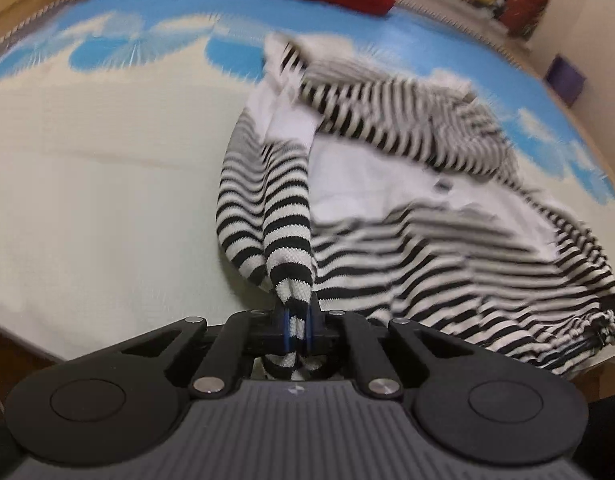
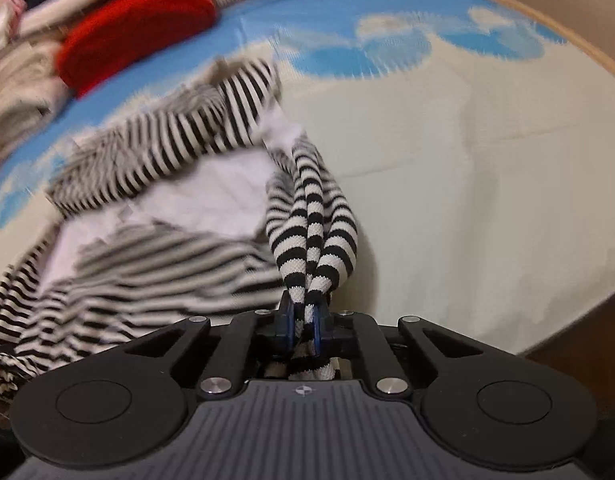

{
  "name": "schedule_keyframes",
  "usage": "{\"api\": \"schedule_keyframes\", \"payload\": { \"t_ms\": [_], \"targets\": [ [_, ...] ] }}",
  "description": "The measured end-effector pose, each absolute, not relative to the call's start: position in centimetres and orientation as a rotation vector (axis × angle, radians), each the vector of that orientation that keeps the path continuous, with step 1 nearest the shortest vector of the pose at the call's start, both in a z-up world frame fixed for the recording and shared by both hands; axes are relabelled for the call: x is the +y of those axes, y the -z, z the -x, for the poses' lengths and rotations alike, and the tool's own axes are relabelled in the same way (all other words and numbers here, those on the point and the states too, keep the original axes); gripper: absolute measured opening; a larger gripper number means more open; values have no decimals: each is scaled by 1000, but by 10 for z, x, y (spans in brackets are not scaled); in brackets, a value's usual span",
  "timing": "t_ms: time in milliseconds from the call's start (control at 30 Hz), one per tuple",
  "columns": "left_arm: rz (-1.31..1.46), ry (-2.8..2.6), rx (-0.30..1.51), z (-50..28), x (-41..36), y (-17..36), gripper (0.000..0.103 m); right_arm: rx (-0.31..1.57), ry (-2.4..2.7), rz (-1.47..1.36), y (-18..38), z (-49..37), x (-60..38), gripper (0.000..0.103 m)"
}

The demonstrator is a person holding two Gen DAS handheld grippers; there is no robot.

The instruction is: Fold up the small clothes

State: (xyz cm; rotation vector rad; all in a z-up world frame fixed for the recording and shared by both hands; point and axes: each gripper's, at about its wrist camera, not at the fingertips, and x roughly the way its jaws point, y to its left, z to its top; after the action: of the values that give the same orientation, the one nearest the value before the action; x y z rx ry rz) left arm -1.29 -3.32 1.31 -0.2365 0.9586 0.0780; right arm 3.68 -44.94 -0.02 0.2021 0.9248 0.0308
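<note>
Together, left gripper (image 1: 297, 326) and right gripper (image 2: 303, 326) each have jaws clamped on bunched edges of the striped garment (image 1: 447, 216), above a blue-and-cream cloth (image 1: 87, 160).

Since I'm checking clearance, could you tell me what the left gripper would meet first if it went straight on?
Probably the striped garment it already pinches; the left gripper points along that fabric toward the blanket, though depth is unclear.

You have one black-and-white striped knit garment (image 1: 419, 216) with a plain white inner lining, spread rumpled and partly open on the cloth. Two striped ends, probably its sleeves, are pulled up off the surface toward you. Its far parts are blurred, so the exact shape is unclear.
</note>
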Motion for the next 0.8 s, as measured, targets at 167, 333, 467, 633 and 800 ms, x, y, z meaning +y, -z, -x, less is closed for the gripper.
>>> {"api": "schedule_keyframes", "payload": {
  "t_ms": [167, 333, 467, 633, 800],
  "targets": [
    [219, -56, 908, 19, -33, -53, 6, 808, -85, -271, -49, -27, -463, 8],
    [223, -13, 897, 42, -29, -89, 6, 757, -162, -321, -94, -8, -476, 7],
    [258, 72, 863, 83, -26, -122, 6, 741, -206, -413, -126, 24, -497, 7],
    [296, 125, 844, 104, -21, -138, 6, 678, -230, -457, -157, 61, -515, 7],
    [333, 101, 880, 54, -5, -118, 6, 711, -213, -441, -146, 22, -504, 7]
  ]
}}
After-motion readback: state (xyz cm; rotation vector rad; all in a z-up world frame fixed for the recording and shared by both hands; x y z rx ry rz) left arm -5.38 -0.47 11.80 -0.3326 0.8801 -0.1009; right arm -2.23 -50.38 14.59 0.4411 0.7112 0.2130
